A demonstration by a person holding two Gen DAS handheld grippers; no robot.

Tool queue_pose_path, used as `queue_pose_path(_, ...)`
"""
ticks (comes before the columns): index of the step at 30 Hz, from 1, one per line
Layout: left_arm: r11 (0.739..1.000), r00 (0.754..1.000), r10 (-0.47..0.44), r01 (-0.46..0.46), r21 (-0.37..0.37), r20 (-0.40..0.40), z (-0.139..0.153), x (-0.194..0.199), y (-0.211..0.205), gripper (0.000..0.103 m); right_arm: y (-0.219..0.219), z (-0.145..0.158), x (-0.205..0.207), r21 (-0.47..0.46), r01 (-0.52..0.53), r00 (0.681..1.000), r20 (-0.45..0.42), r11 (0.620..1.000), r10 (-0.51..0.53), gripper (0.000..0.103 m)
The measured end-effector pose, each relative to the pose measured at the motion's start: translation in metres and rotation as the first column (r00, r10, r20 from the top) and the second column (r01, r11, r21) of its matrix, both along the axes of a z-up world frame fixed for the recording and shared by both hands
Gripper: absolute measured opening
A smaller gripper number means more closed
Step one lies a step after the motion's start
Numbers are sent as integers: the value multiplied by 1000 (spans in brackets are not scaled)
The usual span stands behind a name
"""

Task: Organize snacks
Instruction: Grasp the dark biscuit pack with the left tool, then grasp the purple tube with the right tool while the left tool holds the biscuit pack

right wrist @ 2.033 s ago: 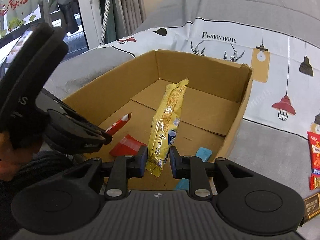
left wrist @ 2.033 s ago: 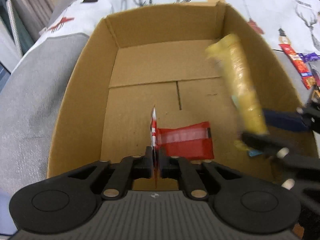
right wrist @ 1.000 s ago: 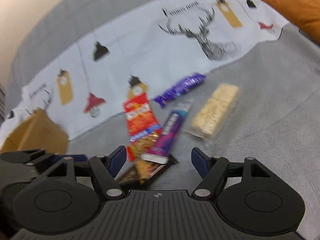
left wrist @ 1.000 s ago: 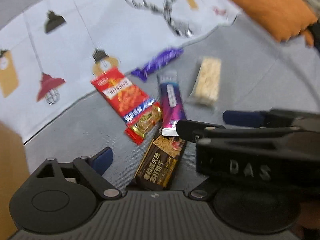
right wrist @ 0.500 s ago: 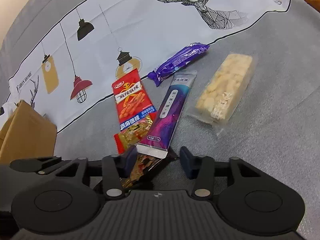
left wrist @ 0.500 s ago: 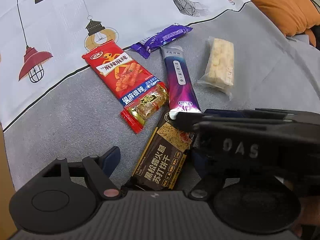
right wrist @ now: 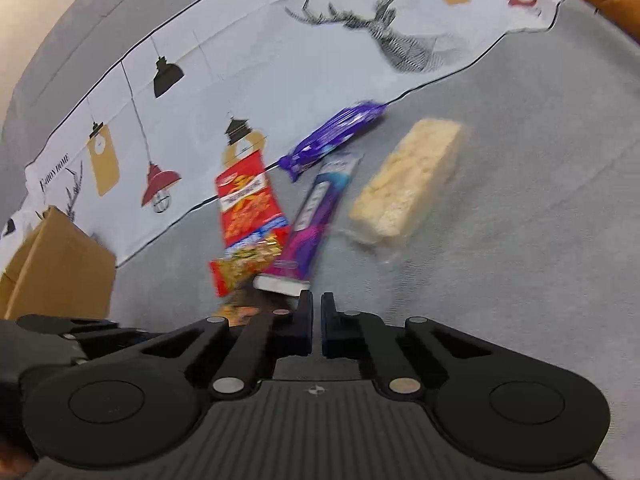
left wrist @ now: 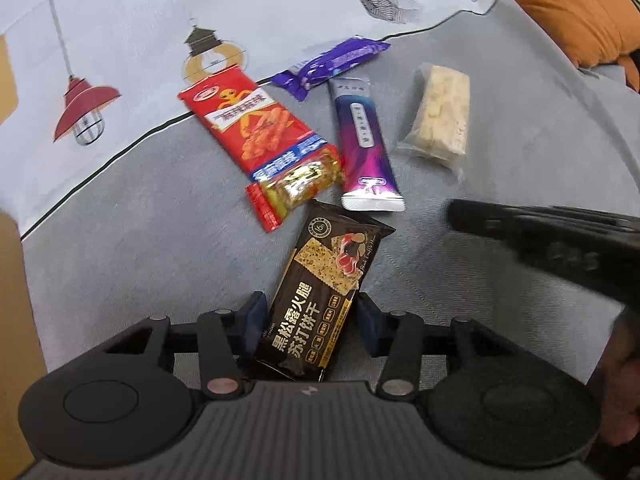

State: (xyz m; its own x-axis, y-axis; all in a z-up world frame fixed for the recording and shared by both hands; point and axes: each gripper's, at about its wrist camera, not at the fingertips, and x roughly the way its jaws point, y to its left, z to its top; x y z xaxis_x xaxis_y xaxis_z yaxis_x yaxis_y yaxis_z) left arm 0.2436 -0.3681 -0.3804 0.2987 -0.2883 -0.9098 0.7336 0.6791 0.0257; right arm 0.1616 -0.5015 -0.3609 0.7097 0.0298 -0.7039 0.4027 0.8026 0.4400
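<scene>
Since half a second ago our left gripper (left wrist: 310, 326) slid forward: jaws apart, straddling the black cracker pack (left wrist: 320, 300) at bottom center. Right view: right gripper (right wrist: 316, 328) clenched, empty. Five more snacks left; cardboard box (right wrist: 56, 268) sits far left.

orange cushion (left wrist: 560, 4) rests beside the printed cloth (left wrist: 168, 12).

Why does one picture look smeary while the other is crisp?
Right wrist view: motion blur streaks the purple-and-silver sachet and pale rice-crisp bar. Left wrist view: sharp, the black cracker packet print is readable; only the right gripper at its edge smears. Both bend outward, fisheye.
</scene>
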Motion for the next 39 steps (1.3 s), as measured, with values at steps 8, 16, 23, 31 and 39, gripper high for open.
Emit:
queue_pose_path(8,982,982,187,-186,-11,21,2,12,21,53,-27,-10,-45,35,26,1000,-14,999,-25,3)
queue_pose_path(16,939,938,344,-344,1,54,6,39,40,46,-23,-3,-36,51,-1,1000,19,999,0,3)
queue_pose_path(23,968,963,245,-249,20,110,3,39,39,68,-11,0,-6,112,8,999,47,994,-13,8)
queue_pose_path(31,963,963,267,-265,-40,43,4,45,70,45,8,-11,44,67,-17,1000,-18,998,18,41)
queue_pose_path(39,956,956,290,-288,-46,47,2,35,77,44,32,-12,63,-132,-53,998,-30,990,50,38)
